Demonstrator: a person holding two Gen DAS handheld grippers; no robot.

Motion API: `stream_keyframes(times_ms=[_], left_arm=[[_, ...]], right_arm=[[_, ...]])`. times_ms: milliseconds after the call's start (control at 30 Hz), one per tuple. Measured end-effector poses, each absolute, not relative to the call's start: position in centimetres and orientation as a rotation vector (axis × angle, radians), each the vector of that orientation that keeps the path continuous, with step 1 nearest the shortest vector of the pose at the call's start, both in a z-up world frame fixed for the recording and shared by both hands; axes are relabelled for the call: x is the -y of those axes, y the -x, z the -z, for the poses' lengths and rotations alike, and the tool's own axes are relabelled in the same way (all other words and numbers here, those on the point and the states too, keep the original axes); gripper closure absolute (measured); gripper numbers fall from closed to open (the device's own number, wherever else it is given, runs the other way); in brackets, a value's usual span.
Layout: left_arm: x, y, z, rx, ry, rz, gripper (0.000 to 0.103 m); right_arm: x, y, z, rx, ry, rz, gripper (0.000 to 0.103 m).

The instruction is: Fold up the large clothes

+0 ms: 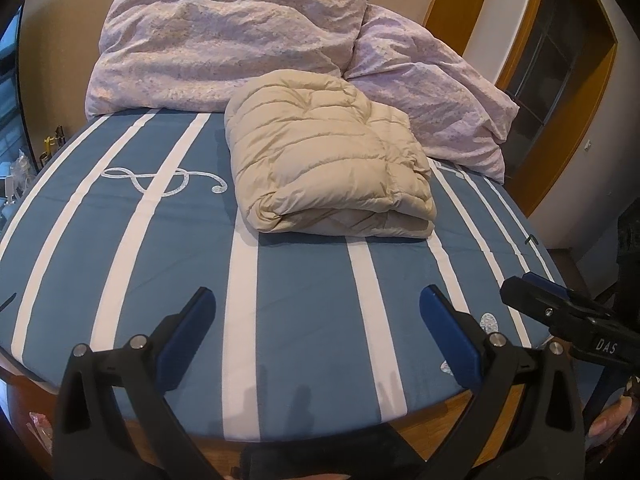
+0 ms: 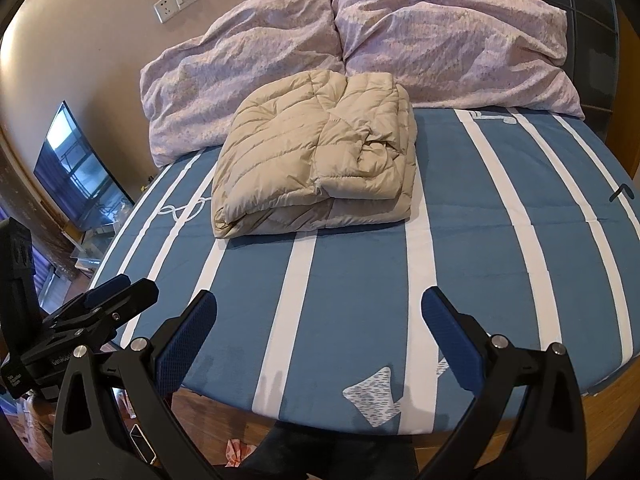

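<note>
i see the beige puffer jacket folded on the striped bed, near the far pillows. my left gripper and right gripper hover at the near edge, fingers released, grasping nothing.

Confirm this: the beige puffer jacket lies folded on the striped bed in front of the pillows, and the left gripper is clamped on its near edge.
Wrong on the grip. The left gripper is open over bare sheet, well short of the folded beige puffer jacket, as the left wrist view shows. The rest stands: striped bed, pillows behind.
</note>
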State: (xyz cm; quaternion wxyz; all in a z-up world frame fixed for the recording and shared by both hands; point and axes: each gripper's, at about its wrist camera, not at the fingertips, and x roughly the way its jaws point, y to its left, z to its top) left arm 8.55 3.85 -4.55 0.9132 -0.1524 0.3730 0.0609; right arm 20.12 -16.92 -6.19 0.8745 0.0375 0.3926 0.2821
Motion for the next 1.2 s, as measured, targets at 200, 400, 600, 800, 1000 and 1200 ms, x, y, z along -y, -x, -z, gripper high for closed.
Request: stream_keyframes(times_ms=[200, 400, 600, 800, 1000, 1200], left_arm=[[-3.78, -8.69, 4.60, -0.769, 0.312, -0.125, 0.002], [-3.78, -8.78, 4.65, -0.771, 0.313, -0.125, 0.002], [-3.87, -8.77, 4.63, -0.770, 0.314, -0.125, 0.002], [-3.79, -8.93, 4.75, -0.772, 0.310, -0.126, 0.002], [-3.94, -9.14, 5.13, -0.777, 0.310, -0.128, 0.002], [-4.10, -9.22, 5.22, -0.777, 0.312, -0.128, 0.002]], right_arm=[[16.89, -20.15, 6.28, -0.820, -0.078, -0.592, 0.001], [16.71, -20.16, 6.39, -0.823, -0.081, -0.595, 0.001], [16.55, -20.29, 6.54, -0.826, -0.083, -0.608, 0.001], [16.50, -20.31, 6.58, -0.828, -0.083, -0.608, 0.001], [16.57, -20.35, 6.77, -0.829, -0.083, -0.608, 0.001], [16.67, -20.46, 6.85, -0.830, -0.082, -0.610, 0.001]])
